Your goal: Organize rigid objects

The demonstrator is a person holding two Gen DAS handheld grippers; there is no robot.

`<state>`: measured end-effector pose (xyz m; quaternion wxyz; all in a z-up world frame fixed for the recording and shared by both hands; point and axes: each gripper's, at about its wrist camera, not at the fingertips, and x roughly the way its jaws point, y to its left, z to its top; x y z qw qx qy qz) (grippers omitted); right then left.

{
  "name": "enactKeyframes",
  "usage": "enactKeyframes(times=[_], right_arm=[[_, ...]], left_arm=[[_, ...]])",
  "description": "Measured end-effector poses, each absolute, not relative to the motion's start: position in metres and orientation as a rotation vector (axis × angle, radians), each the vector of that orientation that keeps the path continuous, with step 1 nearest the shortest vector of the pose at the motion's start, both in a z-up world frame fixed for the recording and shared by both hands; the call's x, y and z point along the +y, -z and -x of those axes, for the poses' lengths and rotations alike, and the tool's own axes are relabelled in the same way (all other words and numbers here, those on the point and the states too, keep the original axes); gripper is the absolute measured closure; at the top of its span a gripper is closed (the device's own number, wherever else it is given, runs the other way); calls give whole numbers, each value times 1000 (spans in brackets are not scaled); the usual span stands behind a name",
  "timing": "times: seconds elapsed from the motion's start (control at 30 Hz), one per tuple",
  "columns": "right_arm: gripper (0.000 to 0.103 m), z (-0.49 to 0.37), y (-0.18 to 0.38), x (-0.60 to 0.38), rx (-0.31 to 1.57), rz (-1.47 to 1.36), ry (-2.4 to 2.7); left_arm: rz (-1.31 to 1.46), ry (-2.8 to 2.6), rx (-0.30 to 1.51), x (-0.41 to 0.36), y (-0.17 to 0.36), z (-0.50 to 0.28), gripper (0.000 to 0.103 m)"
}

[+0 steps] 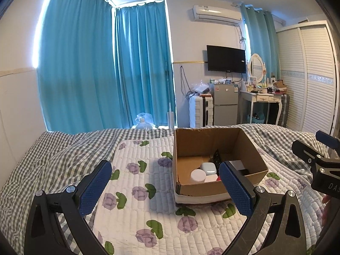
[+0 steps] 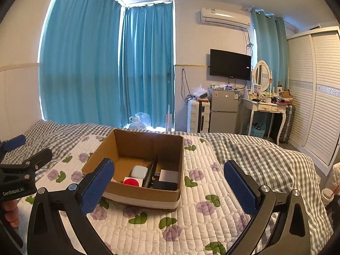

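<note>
An open cardboard box sits on a white quilt with purple flowers. Inside it lie a pale blue-grey case, a white round lid, a red and white box, a black divider, a grey flat box and a black item. My left gripper is open and empty, just in front of the box. My right gripper is open and empty, near the box's front right.
The quilt lies on a grey checked bed. Beyond the bed stand teal curtains, a white suitcase, a small fridge, a dressing table and a white wardrobe. A water jug sits by the curtains.
</note>
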<state>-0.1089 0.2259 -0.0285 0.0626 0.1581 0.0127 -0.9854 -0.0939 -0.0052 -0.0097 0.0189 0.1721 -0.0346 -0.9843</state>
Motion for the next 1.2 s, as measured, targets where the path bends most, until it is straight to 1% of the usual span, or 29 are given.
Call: enactKeyframes(times=[1.2], right_arm=[[0, 118, 39, 217, 48, -528, 2975]], left_arm=[[-565, 3058, -116, 0, 10, 89, 0]])
